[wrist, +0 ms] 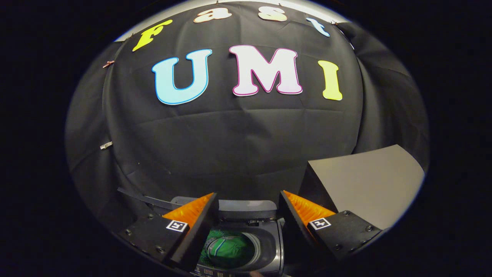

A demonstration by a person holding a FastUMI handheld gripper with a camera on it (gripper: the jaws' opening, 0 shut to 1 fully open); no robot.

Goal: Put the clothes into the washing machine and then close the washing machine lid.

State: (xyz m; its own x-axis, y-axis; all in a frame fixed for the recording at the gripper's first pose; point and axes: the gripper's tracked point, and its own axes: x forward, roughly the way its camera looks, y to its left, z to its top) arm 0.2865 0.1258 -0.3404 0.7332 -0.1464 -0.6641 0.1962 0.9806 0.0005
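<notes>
Clothes (230, 251), green, are lying down in the washing machine (265, 246) drum at six o'clock between my spread fingers, so I am holding my gripper (248, 207) wide and empty above it, judging the lid needs closing.

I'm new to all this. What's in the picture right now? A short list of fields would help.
hand-held gripper: open, fingers spread, holding nothing
washing machine: below, between the fingers, top open
lid: raised at the back of the opening
clothes: green, lying inside the drum
panel: grey, flat, beyond the right finger
backdrop: black cloth wall
task stage: clothes appear to be in; lid not yet closed
</notes>
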